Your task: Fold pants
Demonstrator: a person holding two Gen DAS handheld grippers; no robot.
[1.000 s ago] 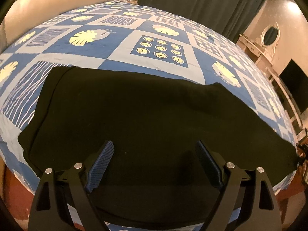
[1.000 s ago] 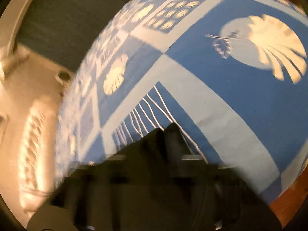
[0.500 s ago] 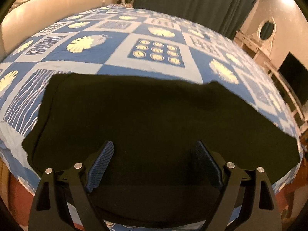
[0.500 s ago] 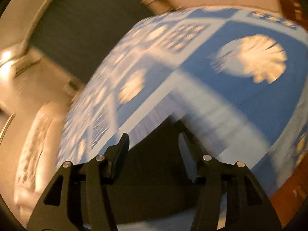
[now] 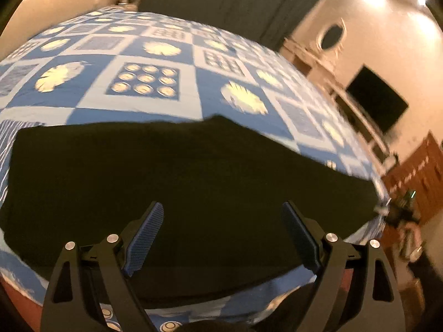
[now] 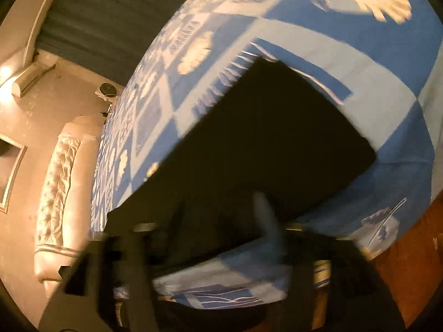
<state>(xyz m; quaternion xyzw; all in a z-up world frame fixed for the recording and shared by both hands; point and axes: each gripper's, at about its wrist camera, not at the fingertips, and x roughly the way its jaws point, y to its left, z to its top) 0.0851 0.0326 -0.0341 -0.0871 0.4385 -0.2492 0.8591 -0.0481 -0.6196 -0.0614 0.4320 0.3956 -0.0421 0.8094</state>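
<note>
On a bed spread with a blue patterned bedsheet point(image 5: 193, 96), black pants point(image 5: 180, 177) lie flat as a long dark slab near the bed's front edge, running in the left wrist view from 9 o'clock across to about 3 o'clock. A second ago the right gripper point(image 6: 218, 221) was closed with dark cloth bunched at its tips; now its jaws are opening and, as far as the motion blur allows, nothing is caught between them. The fabric they carried lies on the bed, the pants' squared end reaching toward 1 o'clock in the right wrist view. The left gripper point(image 5: 221, 221) hangs above the near part of the pants with its jaws wide apart and empty, as they were a second ago, though its view has swung to take in more of the garment's 3 o'clock end. The release suggests one fold has just been laid: the pants read as a tidy, doubled band, not a spread pair of legs. What likely remains is a fold along the length, end to end, for which both grippers would need a fresh hold on one end.
</note>
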